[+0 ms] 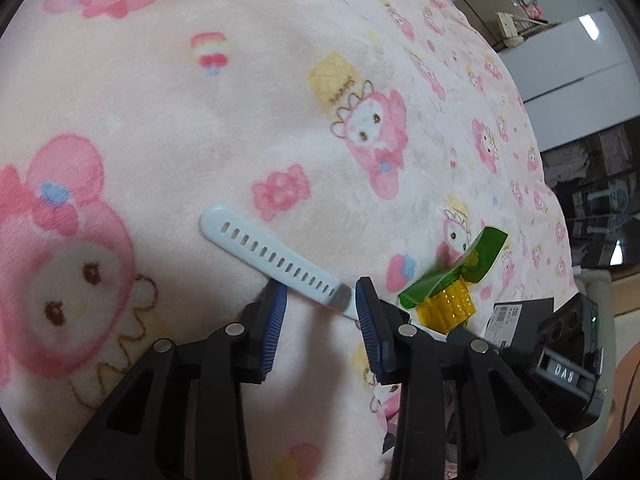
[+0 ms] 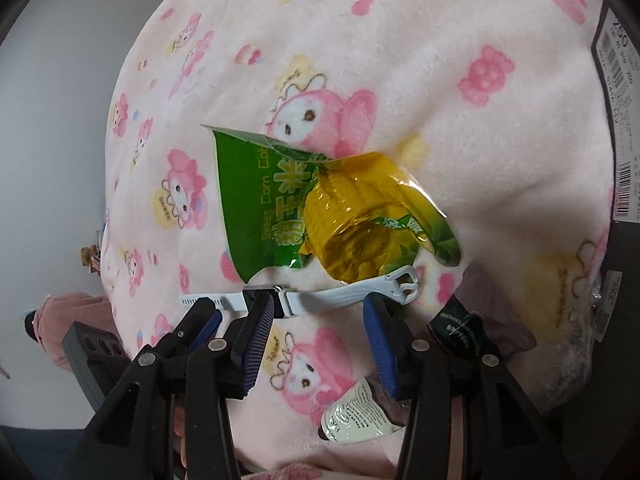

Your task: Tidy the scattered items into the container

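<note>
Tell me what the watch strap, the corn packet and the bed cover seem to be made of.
Watch strap: likely silicone or soft rubber, matte pale blue, punched holes.
Corn packet: glossy plastic film, crinkled, with glare.
Bed cover: plush fleece, fuzzy printed nap.

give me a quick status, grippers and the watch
Left gripper open, right gripper open. Watch flat on the blanket, unheld, between both. Corn packet right behind it.
</note>
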Available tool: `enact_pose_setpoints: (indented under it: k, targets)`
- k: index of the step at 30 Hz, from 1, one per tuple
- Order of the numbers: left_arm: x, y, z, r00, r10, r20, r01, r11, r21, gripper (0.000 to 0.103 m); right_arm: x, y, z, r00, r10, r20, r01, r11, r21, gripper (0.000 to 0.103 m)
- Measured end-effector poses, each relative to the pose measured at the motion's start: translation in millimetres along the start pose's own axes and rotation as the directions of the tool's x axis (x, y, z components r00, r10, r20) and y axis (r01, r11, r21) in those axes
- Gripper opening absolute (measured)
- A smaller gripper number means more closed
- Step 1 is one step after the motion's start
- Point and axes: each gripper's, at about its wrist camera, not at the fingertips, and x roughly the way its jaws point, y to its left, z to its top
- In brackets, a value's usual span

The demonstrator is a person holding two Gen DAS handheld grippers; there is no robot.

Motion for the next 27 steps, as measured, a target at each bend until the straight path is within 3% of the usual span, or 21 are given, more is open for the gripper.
enact_pose_setpoints:
  k: [2,4,8,10,12,15,17,18,19,20,21,25,27]
  targets:
    - [-1,-2,0,1.000,0.002,0.000,-0.002,1.000,0.003,0.036,7,0,-3,0.996,0.055,-0.065,-0.056,0.998,-0.010,0.046]
    - [-3,-4,2,0.999,0.015,0.032,-0.016,1.000,0.010,0.036,11,0,-4,0.996,0.040,-0.075,-0.041,0.999,-0.014,0.046]
    - [-2,-5,7,0.999,0.019,0.034,-0.018,1.000,-0.011,0.033,9,-1,5,1.000,0.014,-0.013,-0.014,0.999,0.034,0.045]
    - [-12,-12,6,0.997,0.027,0.071,-0.030,0.999,0.037,0.032,6,10,3,1.000,-0.004,0.018,0.004,1.000,-0.010,0.045]
    - [-12,-13,7,0.995,0.048,0.082,-0.053,0.997,0.058,0.032,0,15,2,0.998,0.029,0.058,-0.028,0.999,-0.015,0.045]
    - [6,-3,15,0.997,0.058,0.052,-0.059,0.998,0.016,0.031,-9,18,6,0.992,0.009,0.125,-0.008,1.000,-0.004,0.043]
    - [11,-5,16,0.993,0.110,0.053,-0.112,0.993,0.039,0.013,0,17,9,0.995,-0.020,0.103,0.020,1.000,0.000,0.042]
    - [10,-13,14,0.986,0.155,0.056,-0.159,0.985,0.072,0.003,11,15,11,0.998,-0.017,0.053,0.017,1.000,0.009,0.035]
    - [6,-22,11,0.982,0.175,0.069,-0.181,0.978,0.105,0.002,17,12,12,1.000,-0.006,0.024,0.006,1.000,0.018,0.028]
    - [1,-30,8,0.983,0.166,0.080,-0.175,0.976,0.129,0.001,19,9,11,1.000,0.005,0.010,-0.006,0.999,0.033,0.014]
    - [-5,-38,4,0.985,0.148,0.084,-0.159,0.975,0.154,0.001,17,7,10,0.999,0.032,0.023,-0.033,0.999,0.033,0.007]
    - [-41,-76,-10,0.990,0.080,0.119,-0.109,0.958,0.267,0.001,-13,13,-1,0.988,0.010,0.153,-0.007,1.000,-0.015,0.002]
    - [-58,-94,-13,0.991,0.039,0.129,-0.077,0.949,0.307,0.001,-31,22,-10,0.980,0.035,0.197,-0.026,0.998,-0.049,0.002]
